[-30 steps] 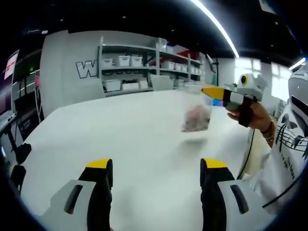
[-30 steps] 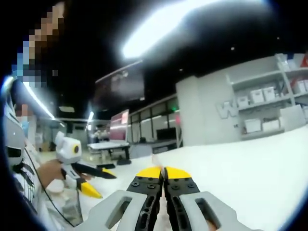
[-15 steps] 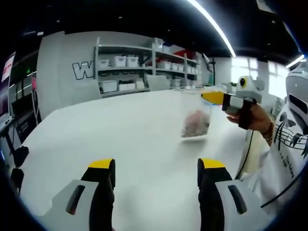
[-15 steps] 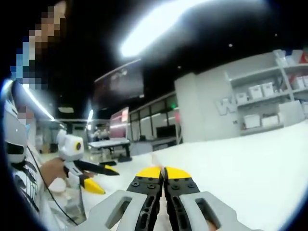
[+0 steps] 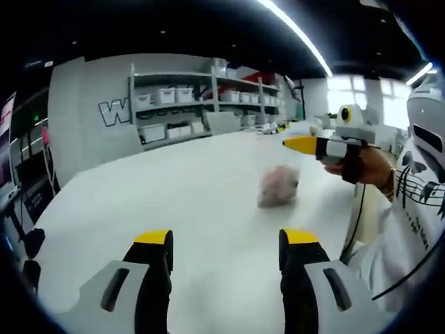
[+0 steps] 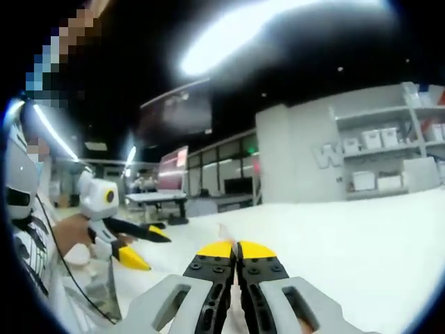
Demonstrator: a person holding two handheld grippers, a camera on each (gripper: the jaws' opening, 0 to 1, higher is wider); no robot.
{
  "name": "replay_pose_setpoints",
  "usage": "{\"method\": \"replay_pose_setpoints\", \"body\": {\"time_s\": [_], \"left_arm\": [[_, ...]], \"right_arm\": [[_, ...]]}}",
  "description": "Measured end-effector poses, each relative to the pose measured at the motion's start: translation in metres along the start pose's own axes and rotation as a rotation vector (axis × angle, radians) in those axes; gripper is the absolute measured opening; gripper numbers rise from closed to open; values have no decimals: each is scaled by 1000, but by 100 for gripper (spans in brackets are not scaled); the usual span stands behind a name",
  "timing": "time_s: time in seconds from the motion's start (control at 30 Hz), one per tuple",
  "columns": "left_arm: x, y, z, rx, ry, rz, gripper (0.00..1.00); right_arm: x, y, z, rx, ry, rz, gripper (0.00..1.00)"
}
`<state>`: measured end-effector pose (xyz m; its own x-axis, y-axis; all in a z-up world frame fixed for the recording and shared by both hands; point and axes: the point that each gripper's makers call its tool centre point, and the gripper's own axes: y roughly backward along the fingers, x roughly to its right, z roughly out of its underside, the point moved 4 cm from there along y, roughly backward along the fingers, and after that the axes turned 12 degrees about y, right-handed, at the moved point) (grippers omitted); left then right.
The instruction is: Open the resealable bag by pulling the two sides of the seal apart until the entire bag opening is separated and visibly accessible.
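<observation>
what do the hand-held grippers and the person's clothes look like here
Both hand-held grippers have grey plastic bodies with slotted sides and black jaws capped in yellow: the left hand-held gripper and the right hand-held gripper. Seen from the left gripper view, the right one carries a pale housing with a yellow-ringed lens, and a thin black cable trails beneath it. The person's white sleeve bears black music-note print.

White table (image 5: 139, 188) spreads wide under my view, plain matte top. The bag (image 5: 279, 186) hangs blurred above it; can't tell if it touches the surface.
</observation>
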<state>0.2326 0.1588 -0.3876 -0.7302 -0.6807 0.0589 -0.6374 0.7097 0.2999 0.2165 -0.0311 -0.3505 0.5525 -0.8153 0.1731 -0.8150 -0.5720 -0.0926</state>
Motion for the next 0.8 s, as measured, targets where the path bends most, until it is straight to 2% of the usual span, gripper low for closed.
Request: {"method": "replay_pose_setpoints", "body": {"time_s": [0.57, 0.67, 0.8], "left_arm": [[19, 2, -3, 20, -214, 34, 49], [25, 2, -4, 21, -275, 57, 49], [35, -1, 1, -11, -388, 87, 47]], "right_arm": [[-30, -15, 4, -29, 16, -112, 0], [-34, -17, 7, -43, 22, -128, 0], [-44, -21, 14, -76, 50, -164, 0]]}}
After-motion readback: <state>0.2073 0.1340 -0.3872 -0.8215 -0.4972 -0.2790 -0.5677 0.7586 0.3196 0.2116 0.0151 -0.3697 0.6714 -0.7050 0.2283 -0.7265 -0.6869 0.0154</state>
